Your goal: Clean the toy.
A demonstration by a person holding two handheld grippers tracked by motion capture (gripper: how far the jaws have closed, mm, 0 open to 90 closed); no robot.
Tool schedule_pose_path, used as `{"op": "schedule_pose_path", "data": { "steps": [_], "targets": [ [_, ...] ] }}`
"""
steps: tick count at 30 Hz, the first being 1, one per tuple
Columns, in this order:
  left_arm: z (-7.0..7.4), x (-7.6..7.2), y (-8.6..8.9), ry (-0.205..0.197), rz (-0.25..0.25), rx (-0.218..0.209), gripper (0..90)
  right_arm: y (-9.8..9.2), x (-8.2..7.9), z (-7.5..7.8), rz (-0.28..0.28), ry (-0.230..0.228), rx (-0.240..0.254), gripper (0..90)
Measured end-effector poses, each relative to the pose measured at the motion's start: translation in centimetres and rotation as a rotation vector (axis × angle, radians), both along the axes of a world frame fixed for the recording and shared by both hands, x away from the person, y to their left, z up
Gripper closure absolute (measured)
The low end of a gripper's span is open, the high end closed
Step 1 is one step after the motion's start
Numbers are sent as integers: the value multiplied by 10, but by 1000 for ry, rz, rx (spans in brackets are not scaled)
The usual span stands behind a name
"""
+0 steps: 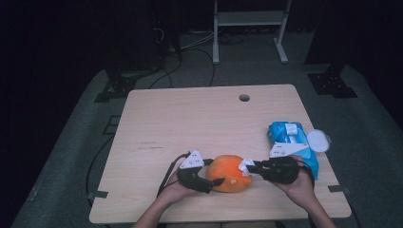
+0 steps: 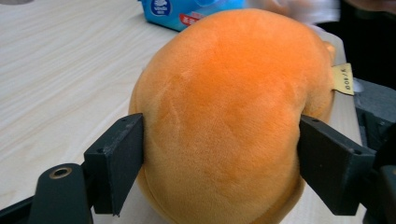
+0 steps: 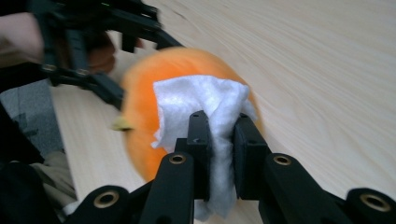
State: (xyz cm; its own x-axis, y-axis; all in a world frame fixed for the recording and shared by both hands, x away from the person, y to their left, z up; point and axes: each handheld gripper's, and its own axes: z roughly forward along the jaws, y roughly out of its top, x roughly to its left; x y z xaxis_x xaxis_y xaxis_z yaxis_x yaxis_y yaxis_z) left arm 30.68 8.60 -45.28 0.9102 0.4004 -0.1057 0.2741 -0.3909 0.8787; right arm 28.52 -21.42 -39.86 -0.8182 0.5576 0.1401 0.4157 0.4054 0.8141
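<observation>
The orange plush toy (image 1: 229,173) lies at the tabletop's (image 1: 190,118) near edge. The left tool (image 2: 219,154) clamps it; the right tool (image 3: 219,140), at the toy's other side, pinches a white wipe (image 3: 205,100). Best wipe gently while holding firm.

We see a plain orange plush toy (image 1: 229,173), fuzzy and unpatterned, with a small pale yellow tag (image 2: 343,79) printed in dark letters. Against the toy sits a white wipe (image 3: 205,105). Both grippers are black: left gripper (image 2: 219,154), right gripper (image 3: 219,135), each with brass-coloured rivets and a light grey plate on top. Right of the toy we note a blue wipes pack (image 1: 291,137) with white label and white lid. Under the toy, the table (image 1: 199,118) is pale wood grain.
</observation>
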Motion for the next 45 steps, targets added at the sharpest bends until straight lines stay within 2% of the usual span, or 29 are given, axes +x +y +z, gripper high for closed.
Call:
{"op": "schedule_pose_path", "data": {
  "steps": [2, 4, 7, 11, 14, 15, 17, 18, 20, 23, 25, 28, 30, 31, 34, 35, 39, 42, 44, 45],
  "targets": [
    [0, 0, 0, -1, 7, 2, 201, 7, -4, 3, 41, -11, 18, 783],
    [1, 0, 0, -5, 5, 8, 202, 14, -8, 5, 67, -36, -5, 780],
    [1, -1, 1, -8, 10, 6, 201, 10, -4, 1, 52, -22, -2, 780],
    [1, 0, 1, -13, 25, 3, 201, -5, 3, -5, -15, 2, -4, 781],
    [0, 2, 2, -12, 31, -8, 199, 1, -1, 0, 6, -12, 21, 780],
    [1, 2, 2, -14, 36, -6, 200, 7, -4, 3, 31, -26, 25, 780],
    [4, 1, 4, -40, 55, 6, 229, 16, -7, 5, 55, -42, 16, 780],
    [6, 1, 5, -65, 69, 16, 250, 19, -8, 6, 57, -49, 5, 780],
    [8, 0, 6, -81, 82, 15, 281, 18, -6, 5, 46, -49, 8, 779],
    [10, -4, 1, -88, 61, 20, 282, 11, 2, -1, 1, -46, -3, 775],
    [10, -6, -3, -91, 51, 27, 282, 6, 5, -1, -14, -29, 21, 775],
    [10, -10, -6, -83, 6, 38, 256, 9, 1, 1, -3, -34, 22, 775],
    [10, -10, -5, -78, -17, 35, 207, 13, 0, 1, 10, -37, -2, 775],
    [10, -10, -4, -77, -22, 27, 207, 13, 0, 1, 8, -42, -5, 774],
    [11, -3, 3, -33, 3, -64, 214, 9, 1, 1, -1, -53, -24, 775],
    [11, -2, 3, -26, 12, -65, 215, 6, 0, 1, -9, -50, -30, 775],
    [10, -8, -6, -45, 12, -10, 246, 5, 0, 3, -16, -44, -24, 773],
    [11, -15, -11, -76, -26, 38, 231, 10, -2, 6, -4, -63, -11, 772],
    [12, -15, -10, -83, -39, 44, 219, 11, -1, 5, 4, -65, -23, 773],
    [12, -14, -8, -77, -39, 24, 212, 9, 0, 4, 5, -54, -18, 773]
  ]
}}
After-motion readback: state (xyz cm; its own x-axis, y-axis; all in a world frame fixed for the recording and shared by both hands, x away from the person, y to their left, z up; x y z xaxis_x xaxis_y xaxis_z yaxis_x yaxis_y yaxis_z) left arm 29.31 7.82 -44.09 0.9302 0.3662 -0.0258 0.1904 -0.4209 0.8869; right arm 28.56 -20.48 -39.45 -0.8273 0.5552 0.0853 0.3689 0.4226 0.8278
